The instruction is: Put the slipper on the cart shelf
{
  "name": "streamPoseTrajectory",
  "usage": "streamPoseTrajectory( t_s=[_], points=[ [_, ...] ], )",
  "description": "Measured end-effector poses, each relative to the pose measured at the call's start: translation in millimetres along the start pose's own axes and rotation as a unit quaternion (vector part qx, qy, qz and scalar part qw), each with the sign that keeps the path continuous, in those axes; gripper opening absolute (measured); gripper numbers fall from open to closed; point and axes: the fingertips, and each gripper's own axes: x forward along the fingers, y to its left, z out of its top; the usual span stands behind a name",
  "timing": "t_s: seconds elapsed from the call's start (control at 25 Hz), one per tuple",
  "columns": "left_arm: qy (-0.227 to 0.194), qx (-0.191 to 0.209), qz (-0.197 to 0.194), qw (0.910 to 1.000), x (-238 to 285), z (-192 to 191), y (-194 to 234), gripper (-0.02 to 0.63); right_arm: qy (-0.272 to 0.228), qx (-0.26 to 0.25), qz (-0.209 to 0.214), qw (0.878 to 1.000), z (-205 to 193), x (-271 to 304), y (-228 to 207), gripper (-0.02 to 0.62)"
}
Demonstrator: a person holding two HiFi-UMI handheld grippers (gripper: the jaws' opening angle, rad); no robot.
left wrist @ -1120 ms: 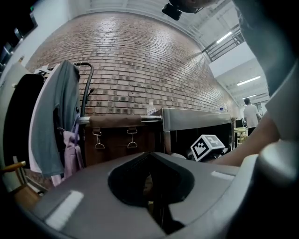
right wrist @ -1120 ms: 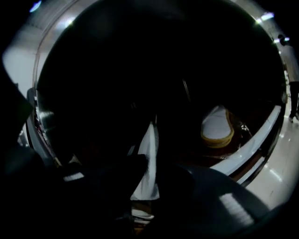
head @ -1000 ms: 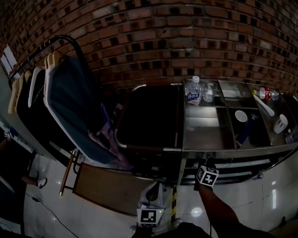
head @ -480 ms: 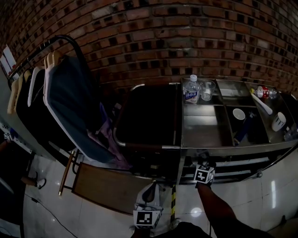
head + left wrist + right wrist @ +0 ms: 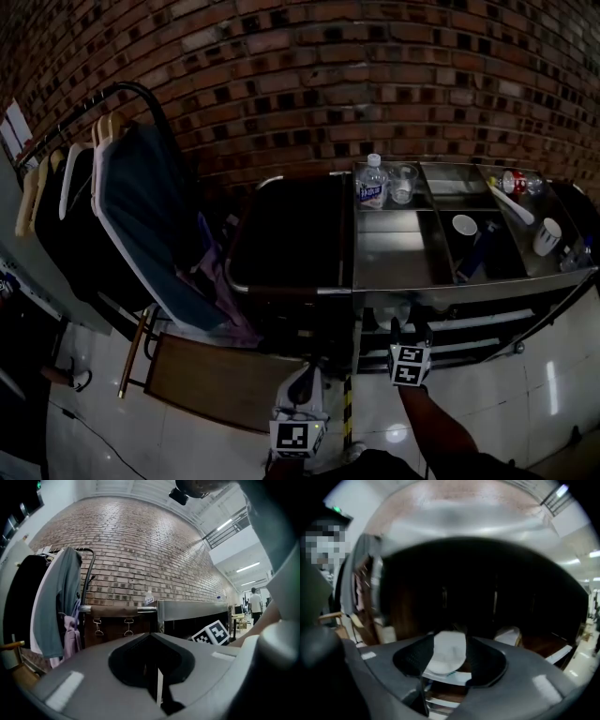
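A white slipper [image 5: 446, 652] lies on the steel cart's lower shelf [image 5: 473, 324], in the dark under the cart top. My right gripper [image 5: 451, 640] points at it from just in front. Its jaws have just been opening and now stand apart on either side of the slipper's near end, without pressing on it. In the head view my right gripper [image 5: 410, 332] sits at the cart's front with both fingers spread. My left gripper [image 5: 151, 639] hangs level, lower left of the cart, with its jaws together and nothing between them; its marker cube [image 5: 298, 437] shows at the bottom.
A bottle [image 5: 372, 182], a glass [image 5: 404, 183] and cups [image 5: 464, 226] stand on the cart top. A black trolley with a brown handle [image 5: 281, 292] adjoins it on the left. Further left is a clothes rack with garments [image 5: 141, 225]. A wooden board [image 5: 220, 380] lies on the floor. Another pale object [image 5: 508, 635] lies on the shelf.
My right gripper has drawn back slightly from under the cart top, and its fingers now show spread apart. The left gripper has barely moved.
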Motion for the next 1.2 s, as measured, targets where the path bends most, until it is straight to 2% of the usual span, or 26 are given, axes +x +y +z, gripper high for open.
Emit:
streamPoseTrajectory(
  t_s=[0.16,0.36,0.52,0.84,1.2],
  points=[
    [-0.021,0.007,-0.017,0.9996,0,6,-11,0.017,-0.059,-0.014,0.031,0.998,30,-69,12,0.159],
    [-0.033,0.005,-0.022,0.9992,-6,26,-20,0.017,-0.098,-0.009,0.023,0.995,56,-137,10,0.003],
    [-0.037,-0.004,-0.041,0.9985,-9,27,-35,0.017,-0.108,-0.013,0.016,0.994,58,-170,12,0.003],
    [-0.041,0.014,-0.093,0.9947,-18,42,-60,0.017,-0.131,-0.012,0.017,0.991,65,-205,38,0.002],
    [-0.059,0.019,-0.114,0.9915,-18,58,-72,0.017,-0.154,-0.027,0.014,0.988,81,-220,49,0.002]
  ],
)
